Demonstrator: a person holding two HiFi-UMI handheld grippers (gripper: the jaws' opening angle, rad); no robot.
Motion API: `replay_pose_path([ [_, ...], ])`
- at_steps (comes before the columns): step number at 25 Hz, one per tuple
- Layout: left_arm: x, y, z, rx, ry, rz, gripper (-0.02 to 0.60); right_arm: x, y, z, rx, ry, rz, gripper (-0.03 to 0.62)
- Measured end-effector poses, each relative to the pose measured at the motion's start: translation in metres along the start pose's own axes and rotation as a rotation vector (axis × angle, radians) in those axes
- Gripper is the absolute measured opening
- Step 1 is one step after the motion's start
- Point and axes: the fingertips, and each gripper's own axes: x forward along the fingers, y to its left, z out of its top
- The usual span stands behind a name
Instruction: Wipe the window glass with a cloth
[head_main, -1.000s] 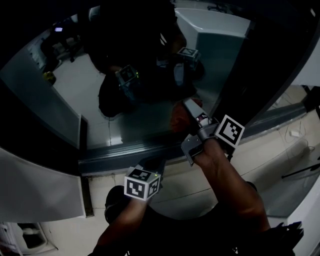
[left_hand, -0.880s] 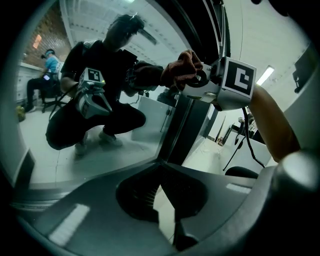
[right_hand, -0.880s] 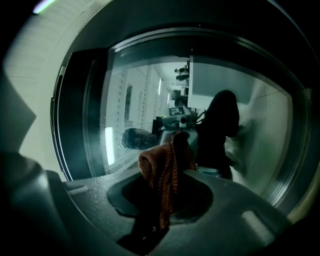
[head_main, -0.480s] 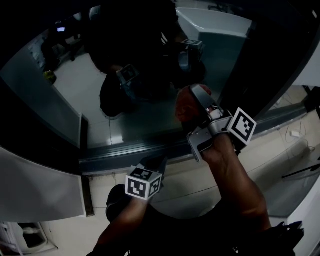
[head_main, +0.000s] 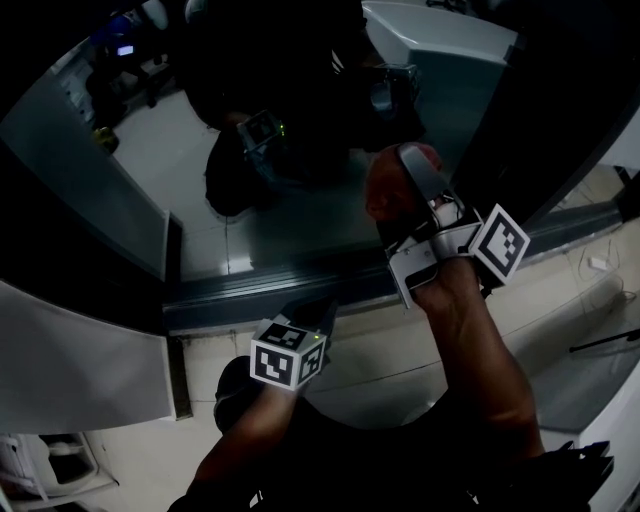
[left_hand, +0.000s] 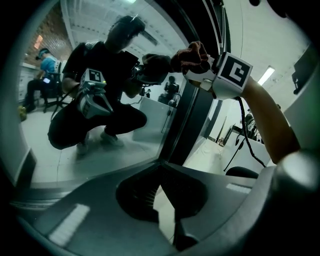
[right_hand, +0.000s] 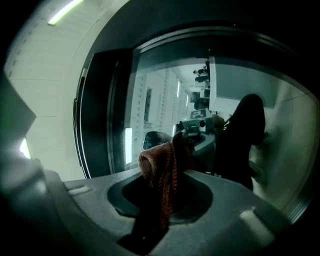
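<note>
Rust-red cloth (right_hand: 159, 172) clamped betw. R gripper (head_main: 418, 175) jaws, up against window glass (head_main: 300, 220); L gripper (head_main: 312, 315) closed, empty.

No legible words, numbers or brands, only black-and-white square code markers on left cube (head_main: 287, 357), right cube (head_main: 503, 243)

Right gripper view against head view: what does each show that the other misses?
Only the right gripper view shows the right claw shut on the reddish cloth. Only the head view shows the left claw low by the window frame, off the window glass. Both show the cloth held at that glass.
</note>
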Motion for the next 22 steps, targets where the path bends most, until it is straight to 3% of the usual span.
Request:
replay_pose_path([
  [10, -0.004, 0.005, 0.001, -0.006, -0.005, 0.022, 0.017, -0.001, 0.004, 0.001, -0.053, -0.016, 0.065, 0.071],
  [16, -0.002, 0.012, -0.001, 0.010, 0.023, 0.052, 0.017, -0.024, -0.008, -0.025, -0.113, 0.004, 0.186, 0.071],
  [19, -0.006, 0.019, -0.005, 0.007, 0.029, 0.072, 0.017, -0.053, -0.063, -0.051, -0.044, -0.012, 0.117, 0.071],
  [22, -0.010, 0.023, -0.009, -0.002, 0.037, 0.083, 0.017, -0.091, -0.155, -0.082, 0.081, -0.039, -0.086, 0.071],
])
